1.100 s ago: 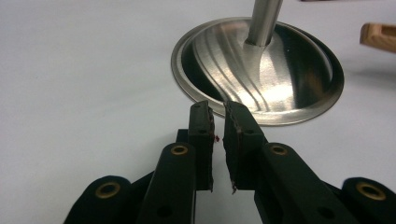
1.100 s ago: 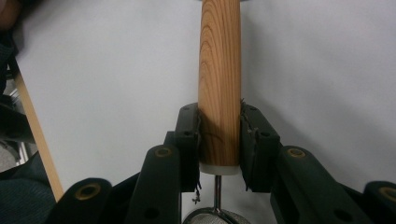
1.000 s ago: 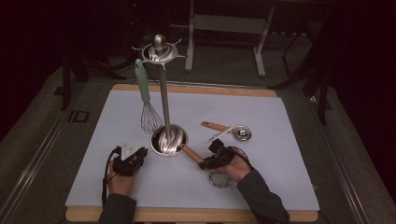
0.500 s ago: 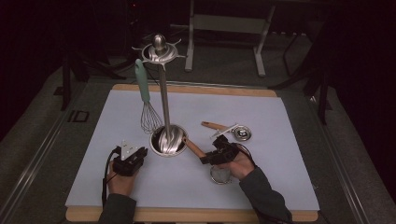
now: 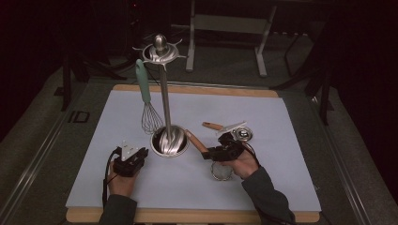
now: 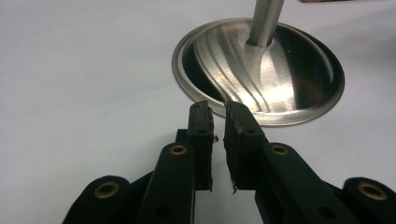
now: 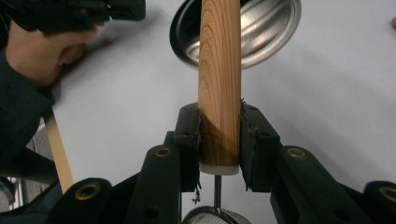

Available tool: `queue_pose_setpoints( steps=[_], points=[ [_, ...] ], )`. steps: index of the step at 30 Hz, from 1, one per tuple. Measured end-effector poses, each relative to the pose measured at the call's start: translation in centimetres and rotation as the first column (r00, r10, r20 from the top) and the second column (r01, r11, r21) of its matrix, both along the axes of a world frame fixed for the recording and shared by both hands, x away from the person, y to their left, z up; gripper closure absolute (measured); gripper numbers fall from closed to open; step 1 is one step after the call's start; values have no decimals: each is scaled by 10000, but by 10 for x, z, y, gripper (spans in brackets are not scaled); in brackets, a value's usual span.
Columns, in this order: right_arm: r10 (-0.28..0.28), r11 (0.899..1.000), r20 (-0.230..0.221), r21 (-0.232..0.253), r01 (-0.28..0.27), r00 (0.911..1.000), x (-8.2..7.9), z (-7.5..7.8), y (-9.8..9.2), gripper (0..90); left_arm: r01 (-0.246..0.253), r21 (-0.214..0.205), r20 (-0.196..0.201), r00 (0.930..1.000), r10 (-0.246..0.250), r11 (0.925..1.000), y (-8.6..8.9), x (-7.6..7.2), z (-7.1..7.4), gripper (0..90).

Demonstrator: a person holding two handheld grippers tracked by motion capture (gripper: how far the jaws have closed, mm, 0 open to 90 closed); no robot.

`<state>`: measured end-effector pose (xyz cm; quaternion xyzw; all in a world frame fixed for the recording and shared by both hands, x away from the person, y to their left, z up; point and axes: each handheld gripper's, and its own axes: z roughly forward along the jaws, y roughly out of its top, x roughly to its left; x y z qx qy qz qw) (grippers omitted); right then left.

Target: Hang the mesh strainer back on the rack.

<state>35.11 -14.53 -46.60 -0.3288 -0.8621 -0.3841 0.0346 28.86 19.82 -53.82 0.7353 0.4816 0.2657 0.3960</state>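
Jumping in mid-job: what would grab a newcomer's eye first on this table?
The tall steel utensil stand rises from the middle of the pale mat, with a green-handled whisk hanging from its top on the left. To its right, the right gripper is clamped on the wooden handle of a small strainer, whose mesh bowl sits under the hand. The left gripper rests near the stand's base with nothing between its jaws.

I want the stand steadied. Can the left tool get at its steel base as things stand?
Probably yes: the left tool sits right beside the base, jaws nearly shut and empty, with bare mat between.
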Motion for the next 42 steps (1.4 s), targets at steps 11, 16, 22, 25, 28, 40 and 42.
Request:
queue_pose_setpoints(
  steps=[11,16,22,25,28,40,42],
  points=[
    [-49,9988,645,480,18,9979,-6,20,-1,714,-22,-55,7,10000,22,10000,0,0,0,811],
    [-56,9963,935,856,-24,9956,-7,34,-2,714,-24,-54,13,10000,24,10000,0,0,0,810],
    [-30,9926,1366,1209,-136,9906,-8,51,-3,714,-20,-53,10,10000,20,10000,0,0,0,810],
    [-3,9910,1540,1326,-203,9881,-9,56,-4,714,-21,-56,8,10000,21,10000,1,0,0,811],
    [95,9888,1784,1449,-358,9839,-11,66,-5,714,-22,-65,9,10000,22,10000,0,0,0,811],
    [80,9772,2655,2025,-638,9641,-15,100,-9,714,-42,-65,16,10000,42,10000,1,0,0,811],
    [72,9734,2777,2180,-704,9606,-15,106,-8,714,-52,-83,14,10000,52,10000,1,0,0,811]
  ],
)
